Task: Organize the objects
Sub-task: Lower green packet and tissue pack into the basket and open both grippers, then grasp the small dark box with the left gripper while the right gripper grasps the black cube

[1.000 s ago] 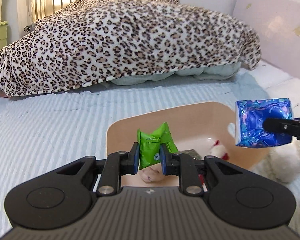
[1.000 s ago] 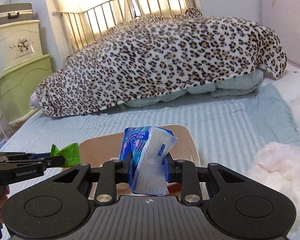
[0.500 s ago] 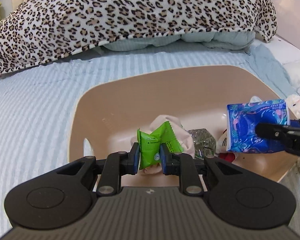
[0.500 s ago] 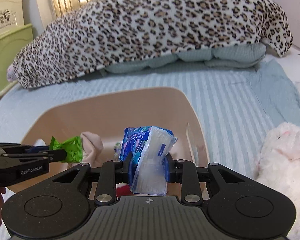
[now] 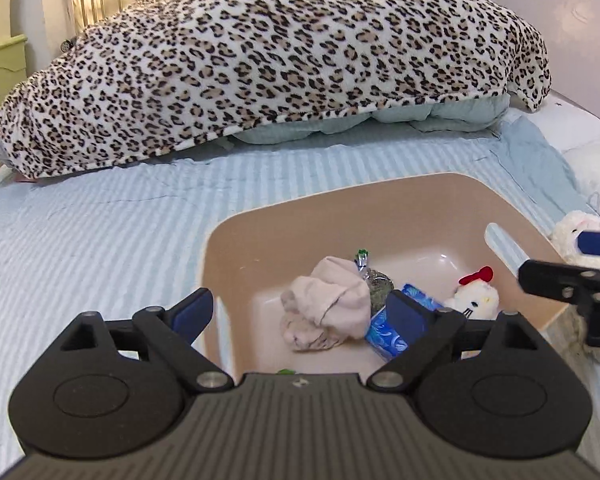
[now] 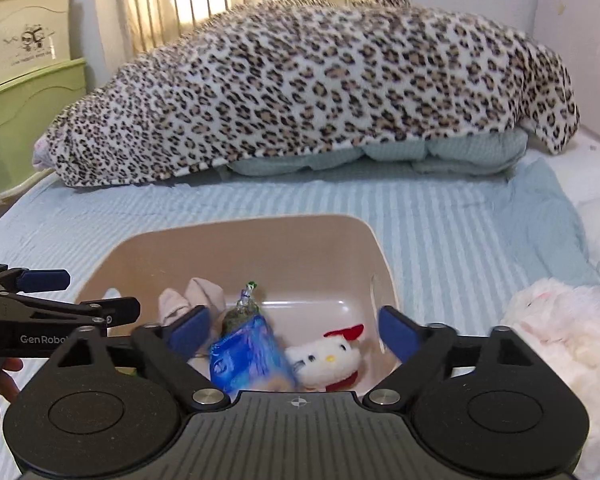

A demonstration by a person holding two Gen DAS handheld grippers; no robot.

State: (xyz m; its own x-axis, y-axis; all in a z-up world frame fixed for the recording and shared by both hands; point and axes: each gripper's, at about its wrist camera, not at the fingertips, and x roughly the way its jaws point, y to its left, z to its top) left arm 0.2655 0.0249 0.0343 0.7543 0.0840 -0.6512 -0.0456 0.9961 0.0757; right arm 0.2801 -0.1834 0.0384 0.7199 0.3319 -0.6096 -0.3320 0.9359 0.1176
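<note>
Both my hand-held grippers, left (image 5: 300, 314) and right (image 6: 294, 328), gape wide and empty; the blurry blue plastic tissue pack (image 6: 248, 356) looks inside the tan plastic bin (image 6: 240, 240).

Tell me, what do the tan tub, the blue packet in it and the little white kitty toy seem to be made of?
The tub looks like smooth moulded plastic: rounded corners, a soft sheen on its floor. The blue packet seems thin glossy printed film, crinkled and shiny; it is blurred, so I cannot be sure. The kitty toy looks like fuzzy white plush with a red fabric bow.
</note>
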